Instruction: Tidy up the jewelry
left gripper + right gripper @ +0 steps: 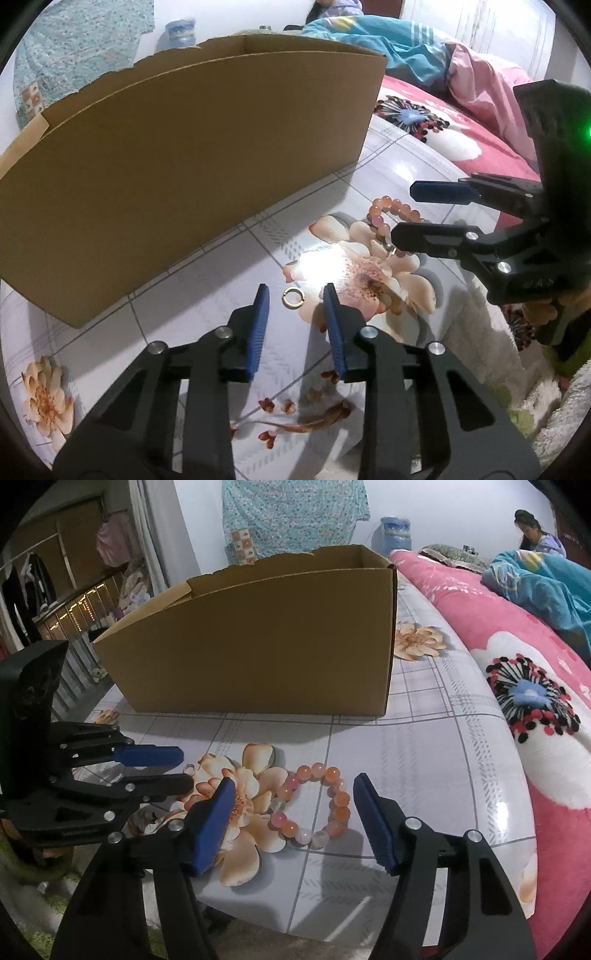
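Observation:
A small gold ring (293, 297) lies on the glossy floral tabletop (207, 295), right between the blue pads of my left gripper (296, 294). Those pads stand narrowly apart and do not touch it. A bracelet of orange and pink beads (341, 812) lies flat between the wide-set fingers of my right gripper (295, 786), which is open with gaps on both sides. In the left wrist view the right gripper (404, 212) hovers over the bracelet (380, 206) from the right. In the right wrist view the left gripper (186, 768) shows at the left. An open cardboard box (258, 646) stands behind both.
A pink floral blanket (535, 720) borders the table on the right, with a blue quilt (546, 587) and a seated person (532, 535) beyond. The box (184, 166) blocks the far side. The table's near edge (332, 938) drops to a fluffy rug (554, 424).

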`<state>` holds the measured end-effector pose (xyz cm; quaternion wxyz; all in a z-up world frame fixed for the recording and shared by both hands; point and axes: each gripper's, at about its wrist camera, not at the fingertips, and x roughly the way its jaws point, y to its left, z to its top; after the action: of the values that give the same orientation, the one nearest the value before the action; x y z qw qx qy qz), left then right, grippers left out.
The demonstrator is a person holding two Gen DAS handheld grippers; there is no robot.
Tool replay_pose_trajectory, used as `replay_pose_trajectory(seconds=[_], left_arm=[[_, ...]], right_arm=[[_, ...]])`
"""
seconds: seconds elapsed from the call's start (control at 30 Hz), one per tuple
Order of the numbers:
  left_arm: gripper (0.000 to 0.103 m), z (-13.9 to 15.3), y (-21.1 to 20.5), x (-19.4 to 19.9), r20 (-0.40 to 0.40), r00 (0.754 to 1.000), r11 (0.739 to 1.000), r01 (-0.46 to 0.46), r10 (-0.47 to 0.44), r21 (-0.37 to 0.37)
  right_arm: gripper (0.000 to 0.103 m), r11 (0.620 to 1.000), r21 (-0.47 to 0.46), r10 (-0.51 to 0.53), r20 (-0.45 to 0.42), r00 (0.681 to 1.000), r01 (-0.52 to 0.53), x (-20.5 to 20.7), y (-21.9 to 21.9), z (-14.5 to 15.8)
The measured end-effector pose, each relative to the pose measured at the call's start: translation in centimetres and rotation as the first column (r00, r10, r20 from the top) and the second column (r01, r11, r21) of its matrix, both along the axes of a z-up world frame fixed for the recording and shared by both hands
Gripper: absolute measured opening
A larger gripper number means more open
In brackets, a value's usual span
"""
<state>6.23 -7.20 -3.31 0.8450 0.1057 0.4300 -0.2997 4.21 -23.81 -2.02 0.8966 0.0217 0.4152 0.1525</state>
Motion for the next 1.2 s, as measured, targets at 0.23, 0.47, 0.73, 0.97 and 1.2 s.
replay_pose_trajectory(seconds=[0.23, 0.47, 0.73, 0.97, 1.2], left_arm=[[0.018, -0.1, -0.7, 0.1, 0.029, 0.999, 0.999, 0.012, -0.014, 0.051], [0.015, -0.1, -0.9, 0.2, 0.037, 0.999, 0.998, 0.007, -0.009, 0.059], [0.011, -0.1, -1.2, -0.2, 0.056, 0.998, 0.996, 0.025, -0.030, 0.082], [0.011, -0.1, -1.2, -0.3, 0.055, 0.998, 0.997, 0.020, -0.025, 0.074], [0.011, 0.3, -0.5, -0.3, 0.047, 0.999, 0.997, -0.013, 0.010, 0.071]], right_arm=[[0.064, 1.000, 0.005, 0.000, 0.003, 1.000, 0.000, -0.1, 0.1, 0.0], [0.063, 1.000, 0.012, 0.001, 0.008, 1.000, -0.001, -0.2, -0.1, 0.1], [0.061, 1.000, 0.014, -0.002, 0.007, 1.000, 0.002, -0.3, -0.2, 0.3], [0.060, 1.000, 0.010, -0.008, 0.016, 1.000, 0.007, -0.5, -0.4, 0.6], [0.049, 0.999, 0.030, 0.030, 0.027, 0.999, -0.031, -1.1, -0.4, 1.1]])
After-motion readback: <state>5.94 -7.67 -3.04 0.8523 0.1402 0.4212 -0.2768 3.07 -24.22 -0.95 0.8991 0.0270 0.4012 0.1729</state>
